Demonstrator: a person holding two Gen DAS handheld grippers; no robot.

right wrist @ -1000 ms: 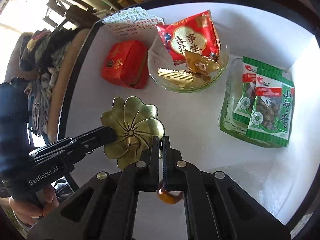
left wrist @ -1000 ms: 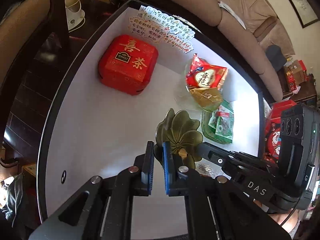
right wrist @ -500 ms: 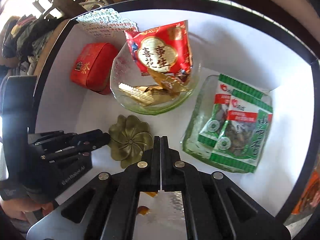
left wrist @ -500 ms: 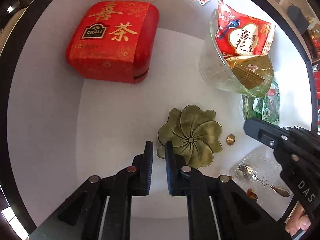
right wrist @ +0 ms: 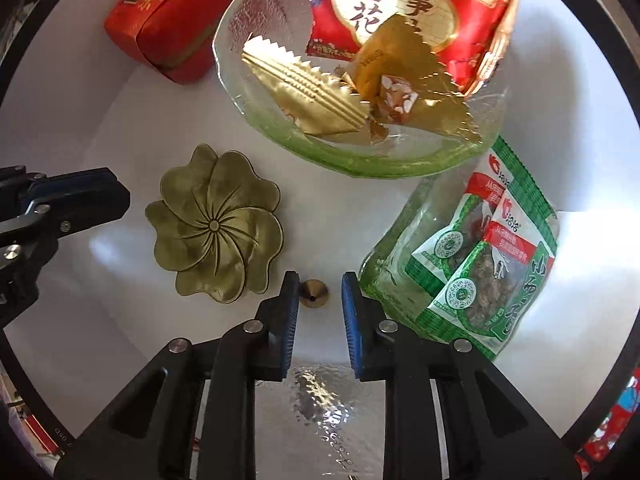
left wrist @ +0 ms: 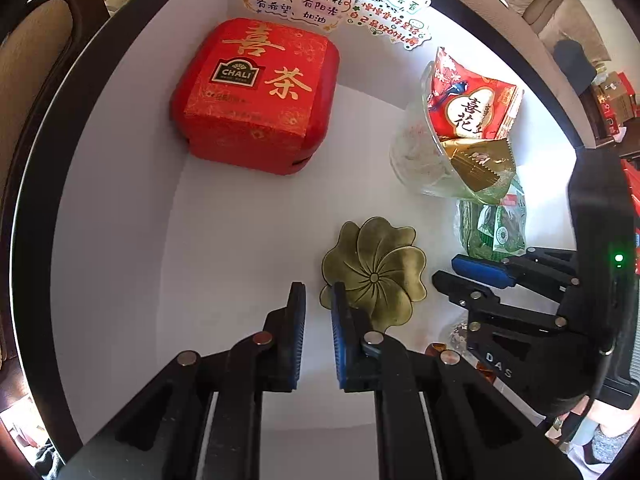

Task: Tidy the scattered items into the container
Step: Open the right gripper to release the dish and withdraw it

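Observation:
A brass flower-shaped dish [left wrist: 374, 276] [right wrist: 216, 226] lies flat on the floor of the white, black-rimmed container [left wrist: 120, 160] [right wrist: 580, 100]. My left gripper [left wrist: 319, 296] [right wrist: 122, 196] hovers at the dish's near-left edge. Its jaws stand a small gap apart with nothing between them. A small brass cone [right wrist: 314, 292] rests on the floor beside the dish. My right gripper [right wrist: 320, 296] [left wrist: 446, 271] points down over the cone. Its jaws are opening, with the cone between them and the pads clear of it.
A red tea tin [left wrist: 256, 96] [right wrist: 172, 16] sits at the back left. A glass bowl [left wrist: 416, 164] [right wrist: 360, 156] holds red and gold packets. A green glass dish [left wrist: 468, 232] [right wrist: 396, 240] holds green packets. A clear textured dish [right wrist: 320, 400] lies under the right gripper. Note cards [left wrist: 340, 0] lean on the back wall.
Both grippers sank into the container. The left one let go of the flower dish, which now lies flat. The right jaws parted, and the brass cone shows between them.

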